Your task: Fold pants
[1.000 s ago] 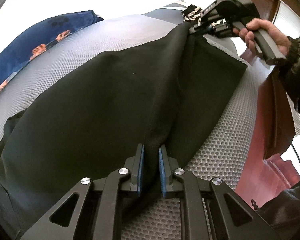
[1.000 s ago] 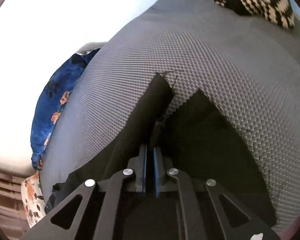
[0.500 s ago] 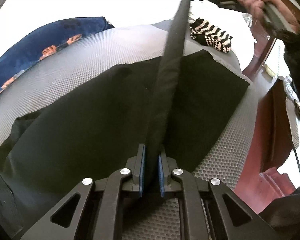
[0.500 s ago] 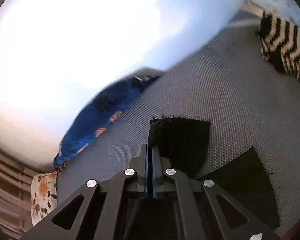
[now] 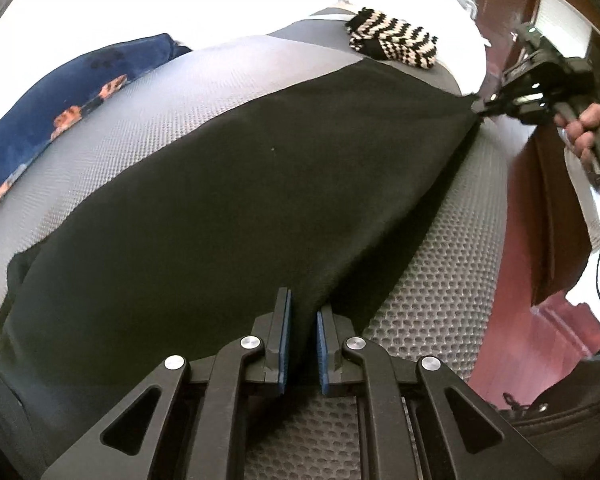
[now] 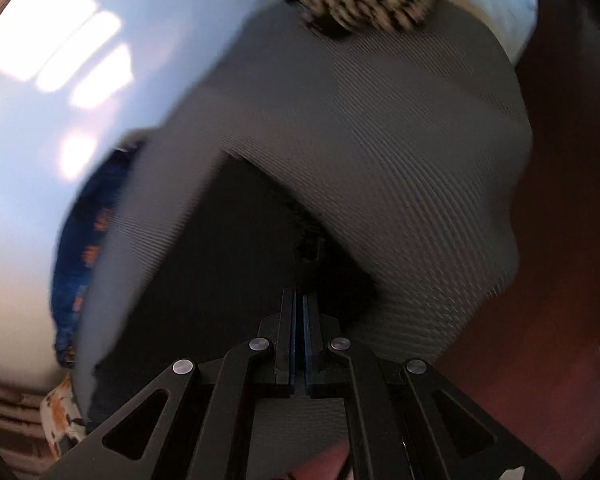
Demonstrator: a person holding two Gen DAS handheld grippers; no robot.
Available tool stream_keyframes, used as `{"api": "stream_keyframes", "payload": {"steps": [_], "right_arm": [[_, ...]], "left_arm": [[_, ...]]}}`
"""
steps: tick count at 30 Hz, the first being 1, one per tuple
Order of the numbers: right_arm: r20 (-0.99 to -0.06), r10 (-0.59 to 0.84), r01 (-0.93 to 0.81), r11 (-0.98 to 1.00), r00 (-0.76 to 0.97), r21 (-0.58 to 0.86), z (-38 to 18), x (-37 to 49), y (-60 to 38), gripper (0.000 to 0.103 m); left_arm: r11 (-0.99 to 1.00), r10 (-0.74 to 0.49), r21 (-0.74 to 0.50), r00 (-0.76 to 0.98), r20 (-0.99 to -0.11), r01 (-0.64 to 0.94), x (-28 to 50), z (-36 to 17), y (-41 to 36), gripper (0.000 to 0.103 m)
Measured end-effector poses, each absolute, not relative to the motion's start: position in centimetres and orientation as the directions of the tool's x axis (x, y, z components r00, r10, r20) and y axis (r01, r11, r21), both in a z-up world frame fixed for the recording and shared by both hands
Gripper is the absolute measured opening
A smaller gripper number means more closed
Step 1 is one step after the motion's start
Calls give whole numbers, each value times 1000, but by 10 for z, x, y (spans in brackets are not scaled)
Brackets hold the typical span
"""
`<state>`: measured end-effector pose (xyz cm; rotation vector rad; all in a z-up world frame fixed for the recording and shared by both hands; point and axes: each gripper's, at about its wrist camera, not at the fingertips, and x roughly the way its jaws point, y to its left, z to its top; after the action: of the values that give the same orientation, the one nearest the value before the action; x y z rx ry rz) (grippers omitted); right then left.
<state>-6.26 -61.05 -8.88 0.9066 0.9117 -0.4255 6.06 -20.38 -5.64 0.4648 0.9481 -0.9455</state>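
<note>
1. Left wrist view: since the earlier frames the right gripper (image 5: 485,109) has carried its corner of the black pants (image 5: 240,184) up and across to the right, so the upper layer that stood on edge half a second ago now lies spread again. The pants cover most of the grey mesh mat (image 5: 440,300), reaching from the near end to the far right edge.
2. Same view: the left gripper (image 5: 302,354) is clenched on the near edge of the pants, cloth bunched between its blue pads. The right gripper, held by a hand (image 5: 584,130), grasps the far corner just past the mat's edge, and the cloth looks taut between the two.
3. Right wrist view: this picture is blurred by motion. The right gripper (image 6: 299,356) has its jaws pressed together with dark cloth running out of them over the mat (image 6: 400,152).
4. Step, as I judge it: laying one half over the other lengthwise. Next, both grippers should lower their corners onto the layer below, edges matched, then let go.
5. Count: one pair of pants, two grippers, one mat, one black-and-white knitted piece (image 5: 392,38) near the far end, one blue flowered cloth (image 5: 60,96) at the left.
</note>
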Motion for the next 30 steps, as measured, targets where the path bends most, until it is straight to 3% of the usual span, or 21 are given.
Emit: {"api": "stream_keyframes", "payload": {"steps": [8,14,17,20,22,27,30], "right_arm": [[-819,7,655,597,574,463,-87,-70,-605,2],[-852,0,688,589,523,423,-110,-74,-601,2],[-858,-19,696,594,514,404,-115,-72,-599,4],[-866,-18,698,600,501,391,-111,-69,-599,18],[-878,-59,719,601,476,349,-102,-72,-598,39],[-866,-198,726,646,459,237,-67,-70,-586,40],[-843,-139,628,731,521,268,-45,-45,-567,40]], "left_arm": [[505,-507,-94,208,-836,858,56,-45,-197,11],[501,-480,-58,221,-849,864,49,-56,-201,11],[530,-481,-104,197,-854,842,56,-55,-198,16],[559,-503,-169,170,-848,812,62,-51,-191,32],[583,-527,-201,179,-831,787,65,-44,-180,51],[651,-562,-222,266,-783,726,78,-17,-135,55],[761,-525,-217,385,-759,611,101,-8,-87,55]]}}
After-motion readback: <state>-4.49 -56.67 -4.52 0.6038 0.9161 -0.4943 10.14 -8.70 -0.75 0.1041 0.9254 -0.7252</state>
